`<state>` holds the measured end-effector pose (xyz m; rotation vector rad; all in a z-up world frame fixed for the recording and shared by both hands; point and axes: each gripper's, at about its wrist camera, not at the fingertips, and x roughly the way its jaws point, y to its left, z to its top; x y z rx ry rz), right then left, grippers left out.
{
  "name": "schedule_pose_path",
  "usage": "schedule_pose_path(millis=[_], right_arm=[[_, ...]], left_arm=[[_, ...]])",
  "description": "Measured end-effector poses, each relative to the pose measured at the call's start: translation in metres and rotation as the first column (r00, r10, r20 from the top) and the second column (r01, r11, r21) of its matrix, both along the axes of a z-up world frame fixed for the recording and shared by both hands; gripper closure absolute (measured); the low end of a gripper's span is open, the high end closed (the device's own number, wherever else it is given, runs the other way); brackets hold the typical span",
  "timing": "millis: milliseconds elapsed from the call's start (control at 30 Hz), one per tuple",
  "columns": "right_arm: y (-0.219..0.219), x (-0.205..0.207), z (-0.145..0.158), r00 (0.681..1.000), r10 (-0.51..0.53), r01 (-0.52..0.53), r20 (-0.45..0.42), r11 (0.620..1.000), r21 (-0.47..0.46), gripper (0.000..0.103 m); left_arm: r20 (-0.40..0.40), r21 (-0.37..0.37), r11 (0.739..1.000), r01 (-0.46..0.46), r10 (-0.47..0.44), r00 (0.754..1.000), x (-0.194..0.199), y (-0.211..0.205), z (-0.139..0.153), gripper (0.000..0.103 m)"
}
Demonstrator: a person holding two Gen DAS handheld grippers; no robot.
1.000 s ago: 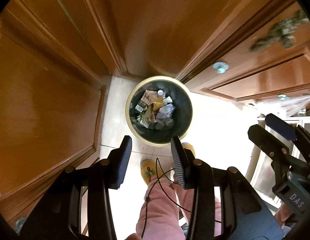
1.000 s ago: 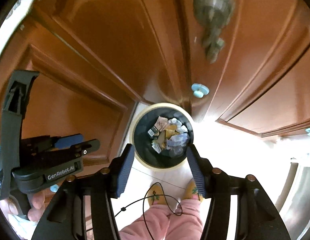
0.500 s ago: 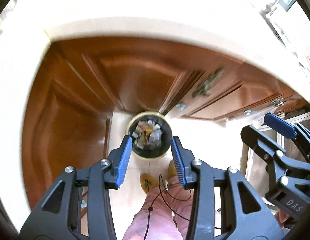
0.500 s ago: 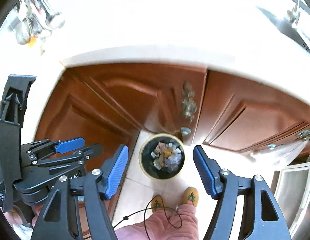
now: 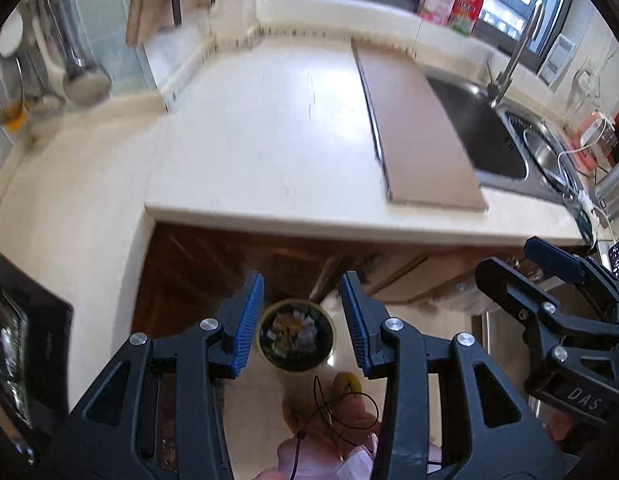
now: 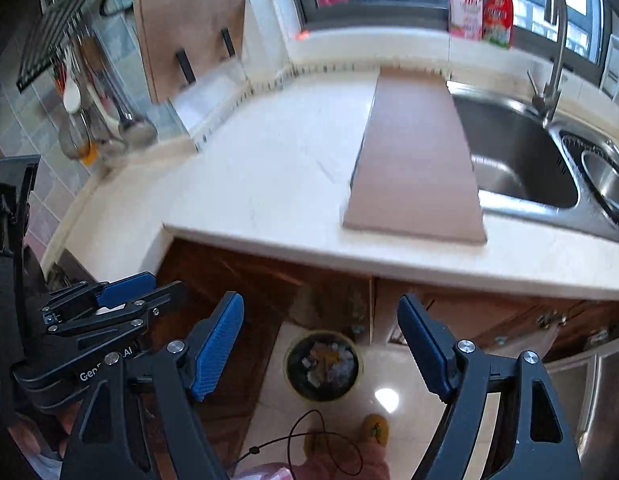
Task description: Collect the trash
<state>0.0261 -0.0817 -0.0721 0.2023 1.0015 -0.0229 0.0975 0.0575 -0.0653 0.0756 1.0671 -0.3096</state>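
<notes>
Both tools hang high over a kitchen corner, tilted down past the edge of the cream tabletop (image 5: 269, 140). The left tool (image 5: 302, 320) has its 2 blue-padded fingers (image 5: 248, 320) partly spread with nothing between them. The right tool (image 6: 320, 350) is opening wider, and its gap holds nothing either; each tool shows at the side of the other's view.

Far below on the pale tiled floor (image 6: 393, 376) stands the round trash bin (image 5: 296, 341), yellow-rimmed and dark inside, filled with crumpled paper and wrappers, close to the brown cabinet doors (image 6: 237, 280). The person's yellow slippers (image 6: 375, 429) and pink trouser legs (image 5: 329, 452) stand just short of the bin.

On the tabletop lies a brown cutting board (image 6: 417, 152), partly covering the steel sink (image 6: 521, 160), with the faucet (image 6: 555, 52) behind. 2 red bottles (image 6: 497, 4) stand on the windowsill, and ladles (image 6: 109, 120) hang at the left wall.
</notes>
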Motion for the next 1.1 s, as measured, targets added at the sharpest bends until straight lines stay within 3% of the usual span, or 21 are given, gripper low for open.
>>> schedule_pose_path(millis=[233, 333, 600, 800, 1100], right_arm=[[-0.007, 0.008, 0.071, 0.997, -0.005, 0.006, 0.076, 1.0, -0.015, 0.021], [-0.011, 0.012, 0.1, 0.994, -0.021, 0.022, 0.106, 1.0, -0.014, 0.014], [-0.012, 0.009, 0.165, 0.984, -0.021, 0.022, 0.177, 1.0, -0.008, 0.011], [-0.004, -0.001, 0.185, 0.977, -0.003, 0.014, 0.215, 0.999, -0.047, 0.011], [-0.001, -0.004, 0.184, 0.977, -0.005, 0.017, 0.214, 0.998, -0.055, 0.011]], left_arm=[[0.103, 0.004, 1.0, -0.029, 0.029, 0.994, 0.005, -0.009, 0.061, 0.066], [0.139, 0.002, 0.999, -0.043, 0.043, 0.989, 0.003, -0.011, 0.079, 0.066], [0.172, -0.007, 0.997, -0.074, 0.074, 0.982, -0.006, -0.01, 0.113, 0.066], [0.172, -0.025, 0.996, -0.085, 0.088, 0.981, -0.012, -0.009, 0.116, 0.066], [0.174, -0.023, 0.994, -0.107, 0.109, 0.979, -0.014, -0.012, 0.112, 0.066]])
